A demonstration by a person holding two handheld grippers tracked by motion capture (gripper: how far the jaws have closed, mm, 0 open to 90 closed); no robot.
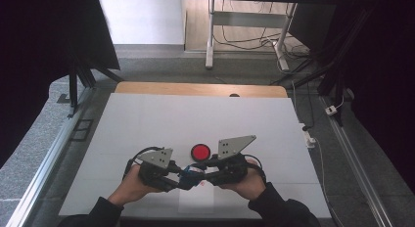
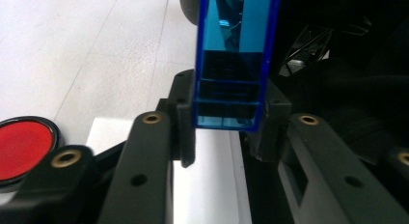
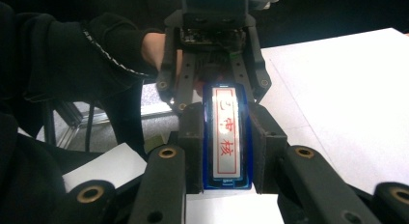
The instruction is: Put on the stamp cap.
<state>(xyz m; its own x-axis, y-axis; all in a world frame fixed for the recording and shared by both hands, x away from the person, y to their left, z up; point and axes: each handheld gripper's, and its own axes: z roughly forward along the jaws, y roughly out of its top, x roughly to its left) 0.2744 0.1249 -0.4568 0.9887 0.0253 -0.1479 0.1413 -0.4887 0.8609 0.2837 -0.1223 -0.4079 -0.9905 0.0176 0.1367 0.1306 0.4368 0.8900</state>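
Blue translucent plastic forms the body of a small stamp (image 2: 234, 60), which is held between both tools above the white surface (image 1: 147, 124). In the left gripper view the left tool (image 2: 226, 130) is seen with its pads set against the lower end of the stamp — the blue body rises straight up from between them toward the black bulk of the other tool. In the right gripper view the right tool (image 3: 226, 151) is pinched on the same stamp, whose white face with a red frame and red characters is turned to the camera; beyond the stamp, the left tool (image 3: 212, 84) is seen gripping its far end, with a dark sleeve (image 3: 72, 50) behind it.

From the high view, the stamp (image 1: 190, 174) lies level between the two tools, the left tool (image 1: 177, 180) on its left and the right tool (image 1: 205, 174) on its right, each held by a hand (image 1: 129, 185). A red round ink pad (image 1: 200, 152) with a black rim sits on the surface just beyond the stamp, and a white paper sheet (image 1: 195, 202) lies flat just below it, nearer the person. In the left gripper view the ink pad (image 2: 21, 147) is seen at the left of the stamp — apart from it.
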